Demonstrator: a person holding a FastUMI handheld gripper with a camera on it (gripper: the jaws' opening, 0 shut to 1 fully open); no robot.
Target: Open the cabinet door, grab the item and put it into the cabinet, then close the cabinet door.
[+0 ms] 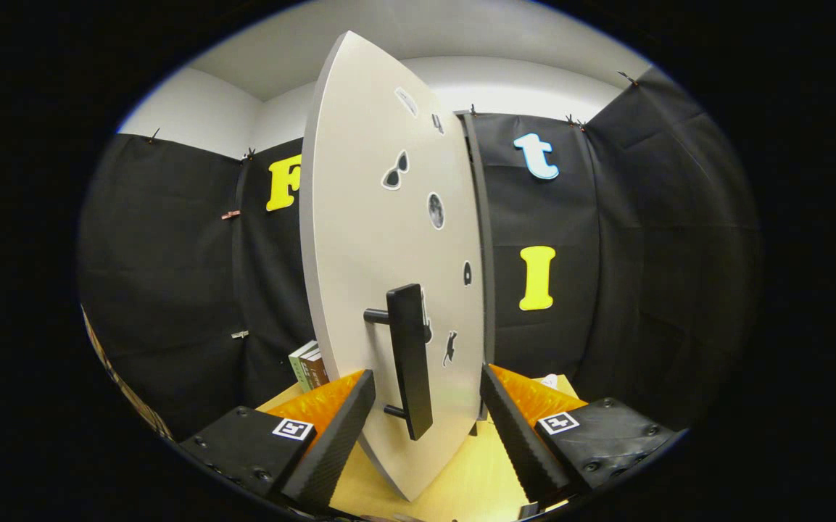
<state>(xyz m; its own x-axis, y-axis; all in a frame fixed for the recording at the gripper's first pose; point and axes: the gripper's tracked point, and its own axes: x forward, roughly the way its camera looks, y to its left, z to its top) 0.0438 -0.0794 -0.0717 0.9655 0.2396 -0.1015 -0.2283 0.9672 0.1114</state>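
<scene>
The gripper (425, 428) has ribbed fingers (330, 442), black screwed mounts and square black-and-white markers.

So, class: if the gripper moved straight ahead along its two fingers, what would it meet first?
Most likely the black handle on the white cabinet door. It stands between the open gripper's fingers, with the door panel just behind it. Exact depth is unclear in the fisheye view.

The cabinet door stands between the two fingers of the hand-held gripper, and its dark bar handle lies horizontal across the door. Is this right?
Not quite. The cabinet door does stand between the fingers of the hand-held gripper, which are spread open, but the bar handle runs vertically, not horizontally. The gripper view shows this.
</scene>
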